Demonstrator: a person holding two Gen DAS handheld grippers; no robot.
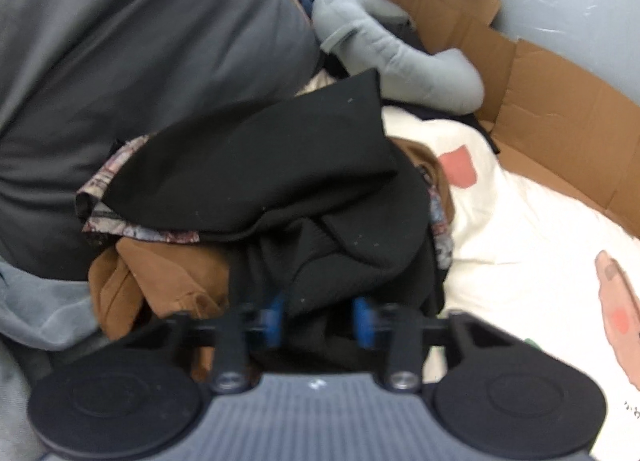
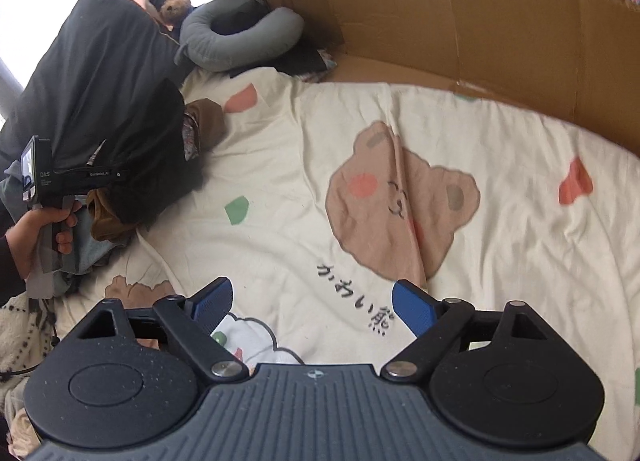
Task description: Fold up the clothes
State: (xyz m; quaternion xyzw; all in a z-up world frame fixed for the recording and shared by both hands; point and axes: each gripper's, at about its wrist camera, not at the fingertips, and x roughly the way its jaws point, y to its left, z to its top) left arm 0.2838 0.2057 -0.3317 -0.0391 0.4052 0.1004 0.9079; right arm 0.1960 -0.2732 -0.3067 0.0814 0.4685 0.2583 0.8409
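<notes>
Clothes lie heaped at the left of the bed: a black knit garment (image 1: 304, 181) on top, a brown garment (image 1: 160, 281) and a patterned grey cloth (image 1: 120, 221) under it, all against a dark grey pillow (image 1: 120, 61). The left gripper (image 1: 318, 319) has its blue fingers (image 1: 274, 319) pinching a fold of the black garment. Further right, the right gripper (image 2: 312, 307) hangs with fingers spread above the cream bear-print bedsheet (image 2: 500, 221), gripping nothing. Brown cardboard (image 2: 460, 21) lines the far edge.
</notes>
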